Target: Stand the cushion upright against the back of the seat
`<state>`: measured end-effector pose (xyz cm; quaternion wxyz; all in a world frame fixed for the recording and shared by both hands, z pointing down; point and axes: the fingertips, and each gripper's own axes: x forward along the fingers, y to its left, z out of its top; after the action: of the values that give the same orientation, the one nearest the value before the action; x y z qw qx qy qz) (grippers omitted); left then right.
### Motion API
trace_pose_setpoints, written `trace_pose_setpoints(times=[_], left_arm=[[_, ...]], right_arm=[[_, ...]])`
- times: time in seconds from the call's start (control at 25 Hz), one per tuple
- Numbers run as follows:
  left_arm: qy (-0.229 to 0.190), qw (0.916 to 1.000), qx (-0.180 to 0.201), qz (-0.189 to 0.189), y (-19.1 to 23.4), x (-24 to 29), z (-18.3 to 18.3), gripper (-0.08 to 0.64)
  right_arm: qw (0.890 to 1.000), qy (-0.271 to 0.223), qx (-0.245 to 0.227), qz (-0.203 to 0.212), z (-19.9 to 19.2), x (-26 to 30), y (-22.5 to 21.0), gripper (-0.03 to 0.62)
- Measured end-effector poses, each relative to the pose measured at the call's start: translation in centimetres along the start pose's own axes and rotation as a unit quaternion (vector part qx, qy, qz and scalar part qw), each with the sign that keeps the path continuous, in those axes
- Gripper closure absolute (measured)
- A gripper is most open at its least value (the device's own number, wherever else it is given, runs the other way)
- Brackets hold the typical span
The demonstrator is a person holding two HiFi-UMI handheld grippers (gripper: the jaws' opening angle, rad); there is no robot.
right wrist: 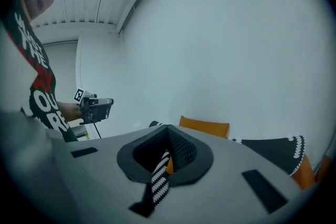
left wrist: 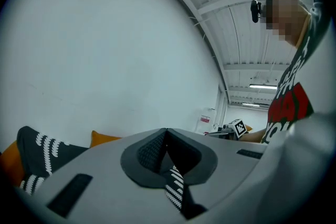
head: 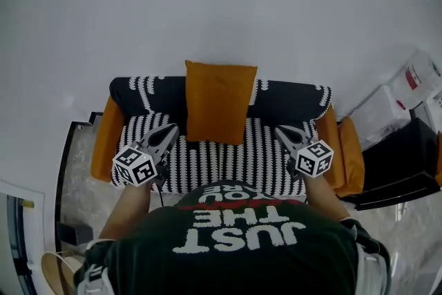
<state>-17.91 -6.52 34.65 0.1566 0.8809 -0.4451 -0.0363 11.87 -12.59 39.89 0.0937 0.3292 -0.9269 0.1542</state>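
Note:
The orange cushion (head: 219, 101) stands upright at the middle of the sofa, leaning on the black backrest (head: 290, 99) with its lower edge on the striped seat (head: 221, 166). My left gripper (head: 172, 128) hovers over the seat's left part, shut and holding nothing, a little left of the cushion. My right gripper (head: 279, 129) hovers over the seat's right part, its jaws together and holding nothing. In the left gripper view the cushion's top (left wrist: 105, 139) peeks over the shut jaws. The cushion (right wrist: 205, 127) also shows beyond the jaws in the right gripper view.
Orange armrests (head: 105, 138) (head: 350, 155) bound the seat on both sides. A black stand (head: 400, 166) and white boxes (head: 407, 90) sit right of the sofa. A white wall rises behind the backrest. The person's torso (head: 235, 238) is close to the seat's front edge.

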Motion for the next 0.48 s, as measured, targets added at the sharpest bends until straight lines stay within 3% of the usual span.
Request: trace_pose_setpoints(times=[0.48], left_arm=[[-0.004, 0.9997, -0.023, -0.001, 1.3, 0.1, -0.5, 0.548]], right_arm=[[1.000, 0.009, -0.008, -0.001, 0.7, 1.2, 0.2, 0.568]])
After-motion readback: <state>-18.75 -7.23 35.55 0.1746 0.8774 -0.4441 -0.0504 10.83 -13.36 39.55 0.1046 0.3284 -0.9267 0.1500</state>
